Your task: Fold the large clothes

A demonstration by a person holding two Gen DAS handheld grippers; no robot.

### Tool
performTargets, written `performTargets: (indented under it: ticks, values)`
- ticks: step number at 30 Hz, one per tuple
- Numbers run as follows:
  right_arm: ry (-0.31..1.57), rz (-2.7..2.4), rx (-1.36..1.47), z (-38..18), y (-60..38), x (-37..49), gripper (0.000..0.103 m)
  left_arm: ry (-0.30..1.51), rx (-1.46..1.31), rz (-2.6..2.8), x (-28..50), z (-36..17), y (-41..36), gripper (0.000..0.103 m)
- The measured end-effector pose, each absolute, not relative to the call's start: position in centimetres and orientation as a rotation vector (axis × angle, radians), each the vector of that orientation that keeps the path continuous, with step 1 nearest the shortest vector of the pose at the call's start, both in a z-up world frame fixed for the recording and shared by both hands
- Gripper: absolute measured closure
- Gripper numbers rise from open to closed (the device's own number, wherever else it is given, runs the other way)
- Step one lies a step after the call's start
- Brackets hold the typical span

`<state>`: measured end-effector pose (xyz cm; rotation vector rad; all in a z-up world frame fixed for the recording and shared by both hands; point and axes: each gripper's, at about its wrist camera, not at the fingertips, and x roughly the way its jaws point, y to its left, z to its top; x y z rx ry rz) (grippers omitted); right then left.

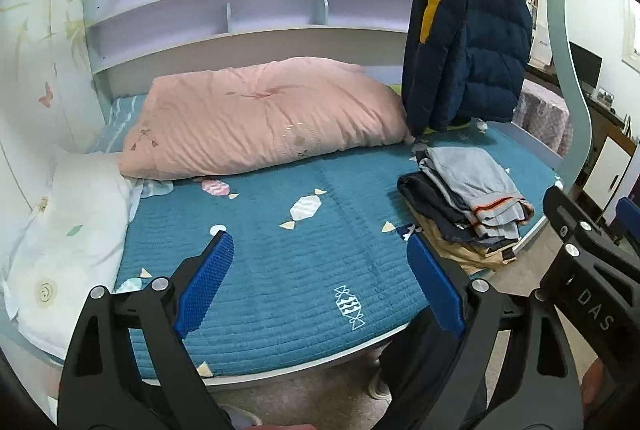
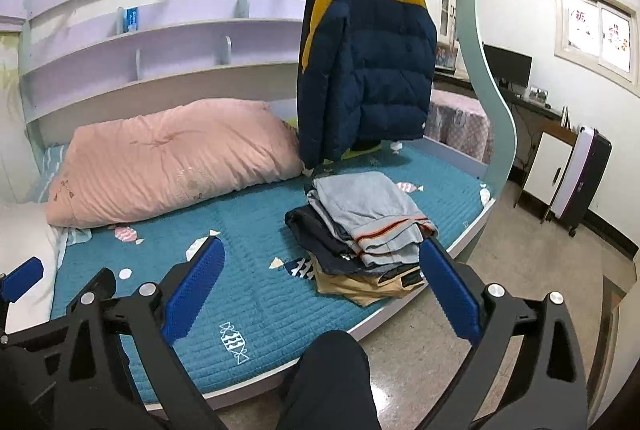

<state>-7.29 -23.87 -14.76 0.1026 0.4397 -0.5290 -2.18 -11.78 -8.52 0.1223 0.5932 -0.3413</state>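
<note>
A navy and mustard puffer jacket hangs from a rail above the far right of the bed; it also shows in the right wrist view. A stack of folded clothes with a grey garment on top lies on the teal bedspread near its right edge, also in the right wrist view. My left gripper is open and empty above the front of the bed. My right gripper is open and empty beside the stack's front.
A large pink pillow lies at the back of the bed. A white pillow lies at the left. Shelves run behind. A bed frame post stands at the right, with a desk, monitor and suitcase beyond.
</note>
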Motion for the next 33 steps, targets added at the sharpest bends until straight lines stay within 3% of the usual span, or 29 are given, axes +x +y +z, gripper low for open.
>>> performTargets:
  ticks: [33]
  values:
    - [0.429, -0.584, 0.091, -14.3, -23.8, -7.3, 0.008, 0.511, 0.126, -0.315, -2.8, -6.3, -12.0, 0.011]
